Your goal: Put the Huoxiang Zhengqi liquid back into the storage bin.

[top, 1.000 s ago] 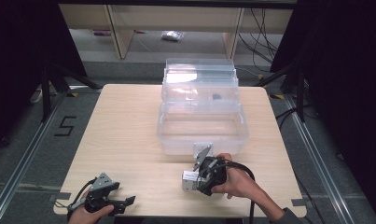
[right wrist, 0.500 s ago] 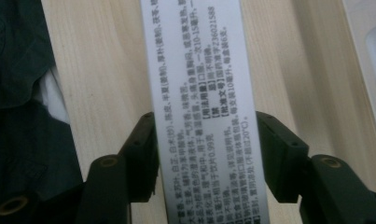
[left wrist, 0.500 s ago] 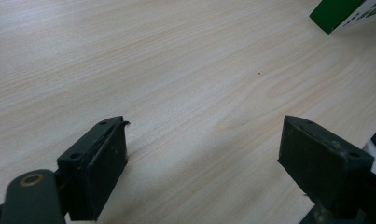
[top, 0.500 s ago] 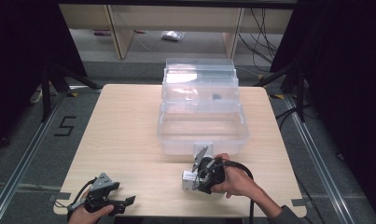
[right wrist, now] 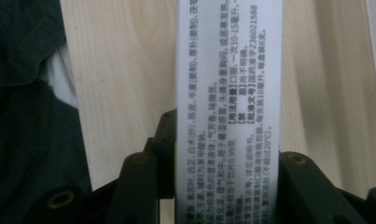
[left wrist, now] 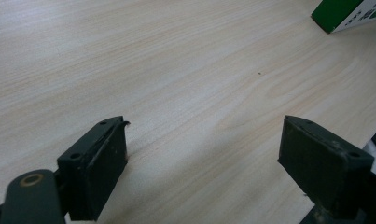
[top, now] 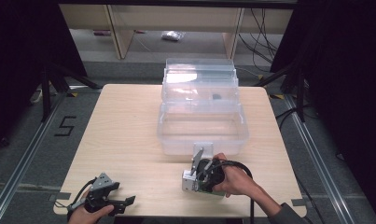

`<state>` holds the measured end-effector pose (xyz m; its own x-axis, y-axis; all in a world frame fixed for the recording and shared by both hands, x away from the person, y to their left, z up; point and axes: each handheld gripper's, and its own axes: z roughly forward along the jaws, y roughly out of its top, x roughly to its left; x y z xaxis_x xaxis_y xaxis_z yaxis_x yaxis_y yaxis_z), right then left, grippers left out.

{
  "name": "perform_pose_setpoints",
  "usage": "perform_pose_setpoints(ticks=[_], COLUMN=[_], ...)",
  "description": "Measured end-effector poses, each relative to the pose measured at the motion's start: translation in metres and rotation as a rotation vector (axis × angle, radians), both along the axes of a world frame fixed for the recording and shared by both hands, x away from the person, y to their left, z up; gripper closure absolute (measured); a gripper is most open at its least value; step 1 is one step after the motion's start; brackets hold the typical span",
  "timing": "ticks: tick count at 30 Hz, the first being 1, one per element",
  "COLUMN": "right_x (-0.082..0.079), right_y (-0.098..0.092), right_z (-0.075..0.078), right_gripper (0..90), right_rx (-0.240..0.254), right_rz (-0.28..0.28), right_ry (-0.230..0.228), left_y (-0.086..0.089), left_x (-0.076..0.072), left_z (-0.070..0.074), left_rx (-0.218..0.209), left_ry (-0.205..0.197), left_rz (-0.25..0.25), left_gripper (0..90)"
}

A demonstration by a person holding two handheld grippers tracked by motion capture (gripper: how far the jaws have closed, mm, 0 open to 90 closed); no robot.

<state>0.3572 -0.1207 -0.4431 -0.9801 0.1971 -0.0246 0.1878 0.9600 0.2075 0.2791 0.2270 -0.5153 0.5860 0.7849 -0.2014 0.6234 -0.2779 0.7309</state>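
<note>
- High view: the table (top: 129, 121), light wood, carried a clear plastic bin (top: 202, 126) at its centre and far half, with a second clear container (top: 199, 81) stacked at its far side. Near the bin's near wall, the right gripper (top: 195, 179) lay in a hand, jaws pointing left and closed on a small white and green box (top: 191, 182) resting on the table. The left gripper (top: 122, 203) sat at the near left corner of the table, well apart from the box, jaws pointing right.
- Left gripper view: both black jaws stood wide apart with nothing between them, bare table (left wrist: 176, 70) beneath. A green and white corner of the box (left wrist: 349, 14) appeared at the far right edge.
- Right gripper view: the box (right wrist: 230, 93), its white face printed with small black text, ran lengthwise between the jaws; both pads pressed its sides. The jaws had just been closing onto it. The box lay on the table (right wrist: 120, 70); a dark sleeve (right wrist: 27, 116) lay at the left.
</note>
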Motion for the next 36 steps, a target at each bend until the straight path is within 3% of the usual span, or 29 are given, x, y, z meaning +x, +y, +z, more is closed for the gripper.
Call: perform_pose_setpoints(ticks=[1,10,14,16,22,24,25,26,29,30,32,33,36], right_x=[0.001,0.004,0.010,0.012,0.016,0.019,0.018,0.020,0.023,0.024,0.027,0.032,0.037], right_y=[0.000,-0.002,-0.004,-0.006,-0.008,-0.009,-0.010,-0.011,-0.014,-0.015,-0.017,-0.019,-0.021], right_z=[0.000,0.020,0.031,0.036,0.050,0.056,0.059,0.063,0.073,0.077,0.083,0.087,0.095], right_gripper=[64.5,64.5,64.5,64.5,64.5,64.5,64.5,64.6,64.6,64.5,64.5,64.6,64.7], right_rx=[0.008,0.024,0.027,0.033,0.036,0.039,0.035,0.044,0.056,0.068,0.076,0.067,0.081], right_rz=[0.021,0.009,0.045,0.047,0.042,0.065,0.041,0.062,0.050,0.035,0.018,0.039,0.013], right_ry=[-0.001,-0.006,-0.017,-0.012,-0.019,-0.028,-0.025,-0.024,-0.024,-0.018,-0.024,-0.042,-0.030], left_y=[0.000,0.000,0.000,0.000,0.000,0.000,0.001,0.001,0.000,0.002,0.001,0.002,0.003], left_x=[0.000,0.000,0.000,0.000,0.001,0.000,0.001,0.000,0.000,0.001,0.001,0.001,0.001], left_z=[0.000,-0.001,0.000,-0.001,0.000,-0.001,0.000,0.000,-0.001,0.000,0.000,0.000,0.001], left_rx=[-0.007,-0.005,-0.004,-0.009,-0.003,-0.006,0.013,0.008,-0.003,0.028,0.005,0.022,0.027], left_ry=[0.000,-0.003,0.002,0.002,0.006,0.002,0.008,0.007,0.011,0.015,0.007,0.009,0.021], left_rz=[0.002,0.000,-0.007,0.009,-0.009,-0.006,-0.002,0.006,-0.004,-0.008,-0.013,-0.026,-0.022], left_gripper=[14.8,14.8,14.8,14.8,14.8,14.8,14.8,14.8,14.8,14.8,14.8,14.8,14.8])
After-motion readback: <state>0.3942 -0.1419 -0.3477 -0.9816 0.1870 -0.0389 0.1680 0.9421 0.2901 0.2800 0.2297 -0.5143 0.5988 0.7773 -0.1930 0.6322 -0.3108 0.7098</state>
